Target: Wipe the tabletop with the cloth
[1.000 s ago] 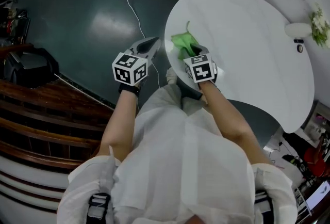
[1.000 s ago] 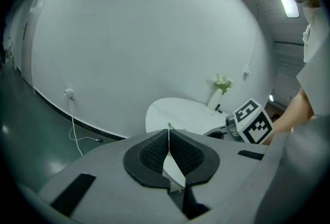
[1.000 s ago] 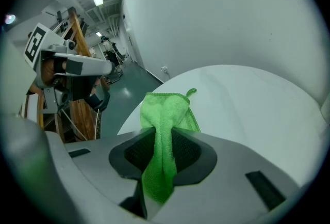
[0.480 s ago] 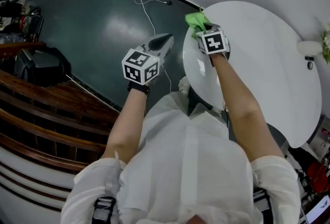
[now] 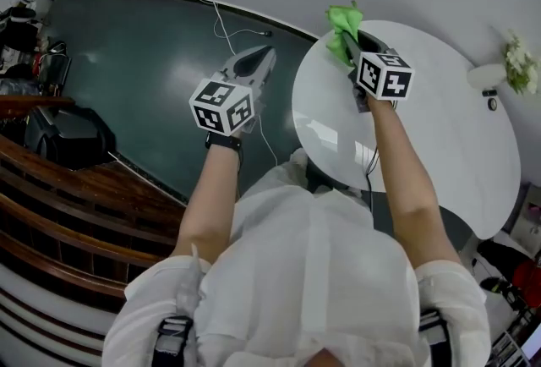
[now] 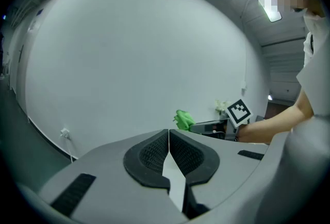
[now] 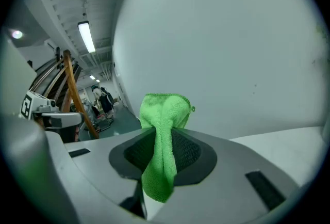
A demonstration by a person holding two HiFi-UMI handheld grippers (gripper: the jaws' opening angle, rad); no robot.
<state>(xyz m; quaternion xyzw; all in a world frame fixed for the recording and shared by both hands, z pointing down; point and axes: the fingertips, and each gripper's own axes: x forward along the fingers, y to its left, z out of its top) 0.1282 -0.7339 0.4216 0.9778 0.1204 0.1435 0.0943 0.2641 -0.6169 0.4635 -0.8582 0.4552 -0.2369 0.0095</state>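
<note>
Clearly the right gripper is clamped on the green cloth: a folded bunch of it is pinched between the two dark ribbed pads, its rounded top sticking out past the tips and a tail hanging down on the near side. In the head view this gripper is held out on a straight arm over the far left rim of the round white table, with the cloth at that rim. Whether the cloth touches the tabletop cannot be made out. The left gripper has its jaws together at the tips, with nothing between them. It is held to the left of the table, over the dark green floor and well apart from the cloth. A thin white cable runs across that floor from the far wall. Near the table's right rim is a small spray of flowers, and dark wooden steps curve along the near left.
</note>
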